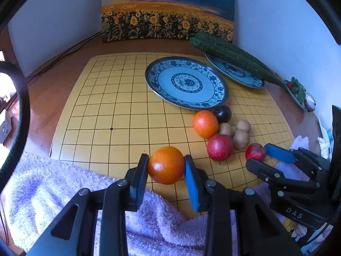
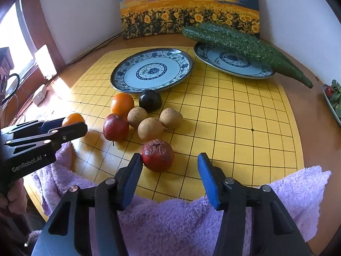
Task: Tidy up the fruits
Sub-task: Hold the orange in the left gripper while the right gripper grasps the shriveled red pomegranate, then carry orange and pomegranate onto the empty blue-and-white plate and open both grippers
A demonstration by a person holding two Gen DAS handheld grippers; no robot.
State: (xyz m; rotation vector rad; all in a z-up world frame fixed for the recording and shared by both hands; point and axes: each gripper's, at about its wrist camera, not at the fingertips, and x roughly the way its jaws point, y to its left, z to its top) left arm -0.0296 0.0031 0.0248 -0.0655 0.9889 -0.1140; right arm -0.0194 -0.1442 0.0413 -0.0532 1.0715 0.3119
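Orange is pinched btwn the two pads of the left gripper, held over the near edge of the yellow grid board, just above the purple towel; whether it touches the board can't be told. Right gripper has its fingers spread wide, holding nothing, w/ a wrinkled red apple btwn the tips, close to the black left finger and apart from the blue pad. Rest of the fruit sits in a cluster on the board just beyond: a 2nd red apple, a 2nd orange, three brown round fruits bunched together, and a dark plum nearest the plates. Behind them an empty blue-and-white plate, its rim next to the plum. A 2nd patterned plate farther right carries a long bumpy green gourd lying across it, tip overhanging. Sunflower painting leans at the back wall. Small dish w/ greens at far right edge.
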